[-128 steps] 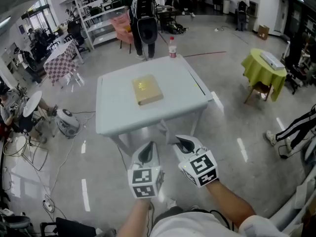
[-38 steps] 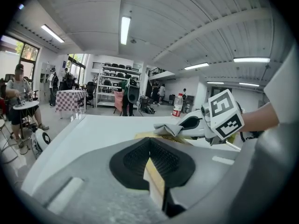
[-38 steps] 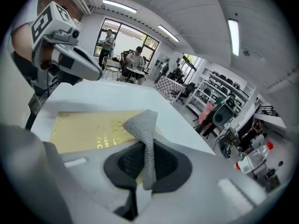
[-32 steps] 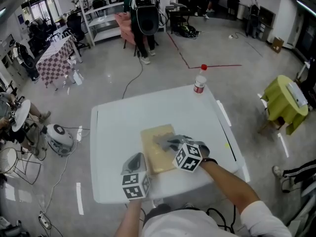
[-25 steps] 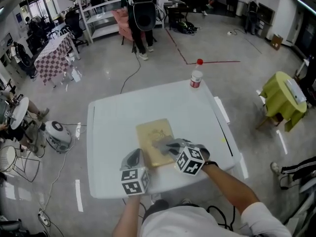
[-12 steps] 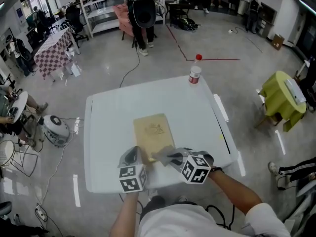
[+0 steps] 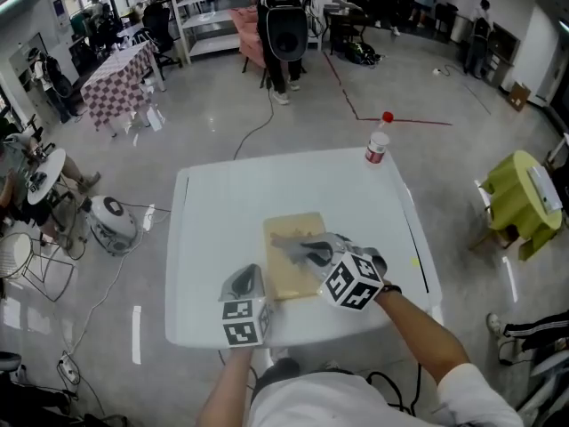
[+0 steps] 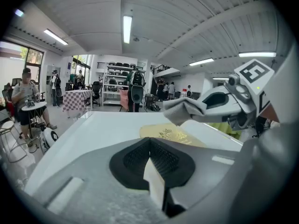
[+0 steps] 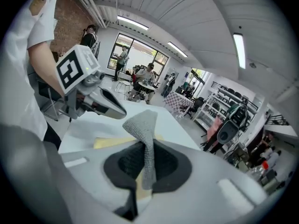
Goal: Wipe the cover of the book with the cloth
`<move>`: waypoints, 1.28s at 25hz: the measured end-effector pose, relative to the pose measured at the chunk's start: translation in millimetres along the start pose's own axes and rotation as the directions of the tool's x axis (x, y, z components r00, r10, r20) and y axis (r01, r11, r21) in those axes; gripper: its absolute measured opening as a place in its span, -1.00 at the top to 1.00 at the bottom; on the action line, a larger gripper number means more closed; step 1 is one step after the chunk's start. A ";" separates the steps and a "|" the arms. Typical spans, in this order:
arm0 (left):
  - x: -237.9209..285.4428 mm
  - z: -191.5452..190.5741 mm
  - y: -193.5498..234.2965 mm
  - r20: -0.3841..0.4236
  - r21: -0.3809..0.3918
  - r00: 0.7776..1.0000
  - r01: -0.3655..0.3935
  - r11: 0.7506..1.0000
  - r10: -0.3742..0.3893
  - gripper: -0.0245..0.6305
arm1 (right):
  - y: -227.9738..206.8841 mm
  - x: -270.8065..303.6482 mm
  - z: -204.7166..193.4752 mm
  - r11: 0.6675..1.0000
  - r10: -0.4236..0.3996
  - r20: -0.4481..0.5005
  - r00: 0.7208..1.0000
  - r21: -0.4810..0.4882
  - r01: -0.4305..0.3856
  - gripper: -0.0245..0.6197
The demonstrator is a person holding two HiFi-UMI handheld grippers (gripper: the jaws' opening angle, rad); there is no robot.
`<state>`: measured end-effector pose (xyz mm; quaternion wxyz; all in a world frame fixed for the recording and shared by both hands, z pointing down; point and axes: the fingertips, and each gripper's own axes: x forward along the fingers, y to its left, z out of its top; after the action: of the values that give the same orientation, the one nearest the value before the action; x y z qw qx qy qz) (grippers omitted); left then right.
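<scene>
A tan book (image 7: 292, 258) with a gold emblem lies flat on the white table (image 7: 213, 221), near its front edge. My right gripper (image 7: 308, 251) hovers over the book's middle, shut on a grey cloth (image 7: 286, 241) that sticks out past its jaws. In the right gripper view the cloth (image 9: 144, 127) stands up from between the jaws, with the book (image 9: 111, 142) below. My left gripper (image 7: 247, 280) is just left of the book's near corner, shut and holding nothing. The left gripper view shows the book (image 8: 176, 135) and the cloth (image 8: 183, 110) ahead.
A red-capped bottle (image 7: 377, 147) stands at the table's far right corner. A person with a backpack (image 7: 284, 20) stands beyond the table. A yellow-green covered table (image 7: 523, 198) is at the right. A round floor appliance (image 7: 111, 221) and cables lie at the left.
The right gripper with the cloth has moved from the book's near edge onto its middle. The left gripper has stayed at the book's near left corner.
</scene>
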<state>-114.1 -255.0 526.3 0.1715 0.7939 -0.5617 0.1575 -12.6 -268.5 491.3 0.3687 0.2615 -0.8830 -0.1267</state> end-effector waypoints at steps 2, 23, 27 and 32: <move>0.0 2.9 7.0 0.005 0.014 1.000 -0.006 1.000 0.006 0.91 | -13.3 16.9 6.0 1.000 -0.021 -0.008 1.000 0.005 0.021 0.87; 13.6 -1.9 43.7 -0.005 0.010 1.000 -0.025 1.000 0.025 0.91 | 1.8 112.0 -20.8 0.998 0.069 -0.138 0.988 0.013 -0.068 0.87; 12.7 -1.9 37.5 -0.001 0.014 1.000 -0.024 1.000 0.024 0.91 | 18.7 99.5 -24.7 0.996 0.086 -0.134 0.987 -0.004 -0.087 0.87; 9.0 -6.3 18.9 -0.012 0.011 1.000 -0.011 1.000 0.011 0.90 | 42.8 77.5 -30.6 0.991 0.133 -0.122 0.984 0.001 -0.133 0.87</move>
<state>-129.5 -265.6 537.6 0.1697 0.7908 -0.5641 0.1661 -52.2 -276.9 575.7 0.4305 0.2078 -0.8738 -0.0889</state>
